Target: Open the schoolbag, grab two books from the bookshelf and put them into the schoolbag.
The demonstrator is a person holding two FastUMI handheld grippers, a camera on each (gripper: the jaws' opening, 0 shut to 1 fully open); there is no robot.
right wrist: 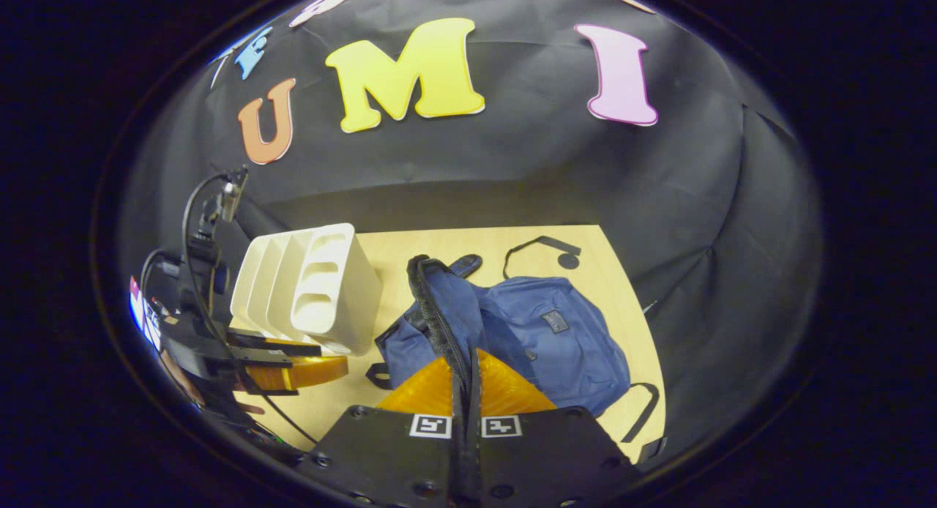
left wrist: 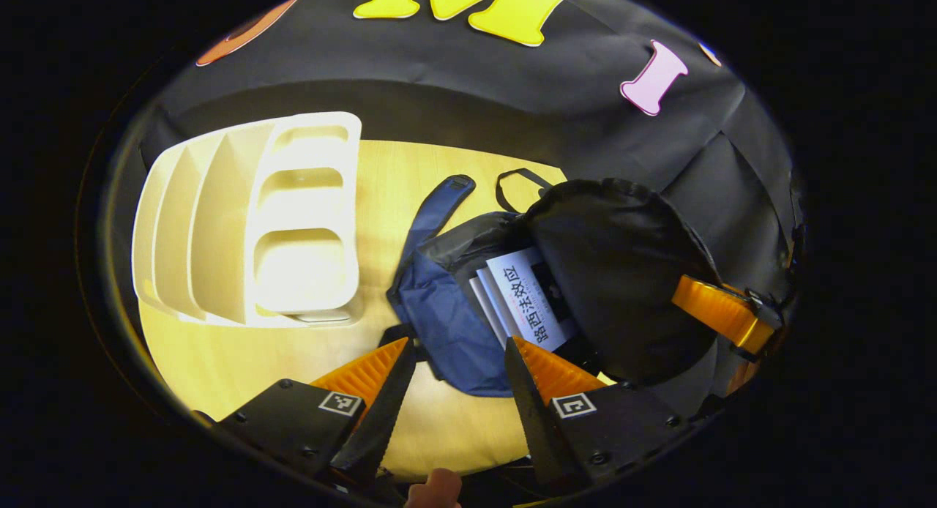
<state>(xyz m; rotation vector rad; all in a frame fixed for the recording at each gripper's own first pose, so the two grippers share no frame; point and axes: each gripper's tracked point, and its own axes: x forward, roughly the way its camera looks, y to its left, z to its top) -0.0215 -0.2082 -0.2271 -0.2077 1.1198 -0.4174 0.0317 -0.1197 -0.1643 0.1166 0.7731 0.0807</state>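
While right gripper fingers pinch schoolbag flap edge, holding it up, we see left gripper fingers spread, hovering above bag mouth. Books sit inside schoolbag on table. White bookshelf stands just left, apart from bag.

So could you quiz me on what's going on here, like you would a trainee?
1. True or false: the white bookshelf has books standing in it.
2. Where are the books? A on the table, B inside the schoolbag, C in the left gripper.
3. What is the right gripper pinching?

Key: 1 false, its slots look empty. 2 B. 3 The schoolbag's flap edge, holding the bag open.
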